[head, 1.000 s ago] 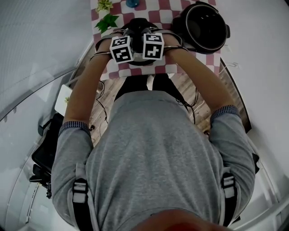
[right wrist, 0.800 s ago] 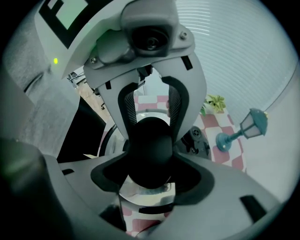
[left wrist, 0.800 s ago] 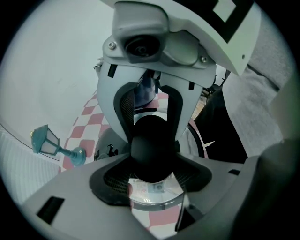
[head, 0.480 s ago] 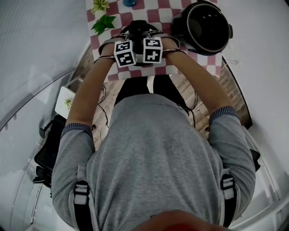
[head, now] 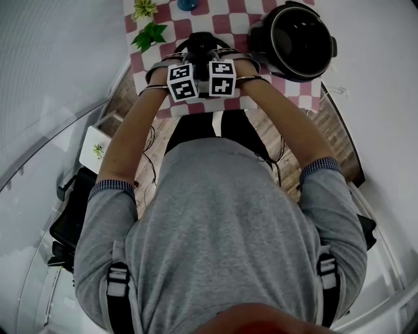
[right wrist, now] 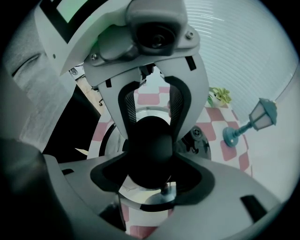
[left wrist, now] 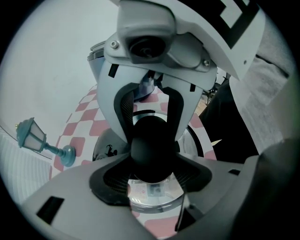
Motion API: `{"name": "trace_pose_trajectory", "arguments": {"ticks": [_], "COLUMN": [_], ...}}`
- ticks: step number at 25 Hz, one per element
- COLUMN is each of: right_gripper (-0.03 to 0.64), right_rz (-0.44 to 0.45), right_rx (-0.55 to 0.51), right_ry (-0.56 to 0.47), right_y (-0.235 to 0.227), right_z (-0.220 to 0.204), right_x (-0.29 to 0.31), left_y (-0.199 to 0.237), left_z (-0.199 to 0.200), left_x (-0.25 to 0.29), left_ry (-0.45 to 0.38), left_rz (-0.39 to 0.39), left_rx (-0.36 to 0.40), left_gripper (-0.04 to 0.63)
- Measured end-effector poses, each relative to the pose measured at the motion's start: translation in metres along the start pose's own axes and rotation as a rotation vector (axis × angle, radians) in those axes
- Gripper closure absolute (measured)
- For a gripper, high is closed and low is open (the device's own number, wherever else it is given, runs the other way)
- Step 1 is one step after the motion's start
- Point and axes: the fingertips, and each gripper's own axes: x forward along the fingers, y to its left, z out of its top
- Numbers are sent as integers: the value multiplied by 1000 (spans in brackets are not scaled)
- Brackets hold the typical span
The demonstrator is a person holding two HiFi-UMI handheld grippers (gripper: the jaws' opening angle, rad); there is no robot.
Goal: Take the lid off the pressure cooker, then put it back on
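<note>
The pressure cooker's lid (head: 200, 40) hangs over the checkered table, left of the open black pot (head: 299, 40). Both grippers meet at its round black knob (left wrist: 151, 143) from opposite sides. My left gripper (left wrist: 152, 157) is shut on the knob, which fills its jaws. My right gripper (right wrist: 151, 154) is shut on the same knob (right wrist: 151, 140). The lid's shiny underside (left wrist: 152, 192) shows below the knob. The dark pot (right wrist: 200, 143) lies beyond the lid in the right gripper view. In the head view the marker cubes hide the left gripper (head: 194, 57) and right gripper (head: 213, 57) jaws.
A teal lamp figurine (left wrist: 33, 139) (right wrist: 255, 119) stands on the red-and-white checkered cloth (head: 230, 19). A green plant (head: 147, 27) (right wrist: 217, 97) sits at the table's far left corner. The table's front edge (head: 215, 107) is close to my body; a wooden floor lies below.
Both grippers, still shut on the knob, have drifted a little toward the table's front edge with the lid. The lamp has slid slightly outward in both gripper views.
</note>
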Motion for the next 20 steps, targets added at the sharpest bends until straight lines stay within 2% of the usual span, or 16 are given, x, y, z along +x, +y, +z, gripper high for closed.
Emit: {"name": "trace_pose_trajectory", "arguments": {"ticks": [4,9,14,18,20], "right_gripper": [313,233,235,235,236], "right_rz": [12,-14,-51,-89,-118], "right_rx": [41,46,126,195,240], "right_ry": [5,6,-13,-76,-139], "right_y": [0,-1,5,13,19], "right_z": [-2,-2,-14,-23,-26], "right_x": [1,-14,-42,-67,-85], "left_y": [2,2,0,-2,-3], "left_z": [-1,0,8,23,36], "left_x": [2,-9,-32,-56,-68], "left_ry": [10,8,-71,-147,-195], "left_rz": [-1,19,45,104,131], "left_rx": [-34,-32,-92,-159,-202], "left_gripper": [271,250,250,250,250]}}
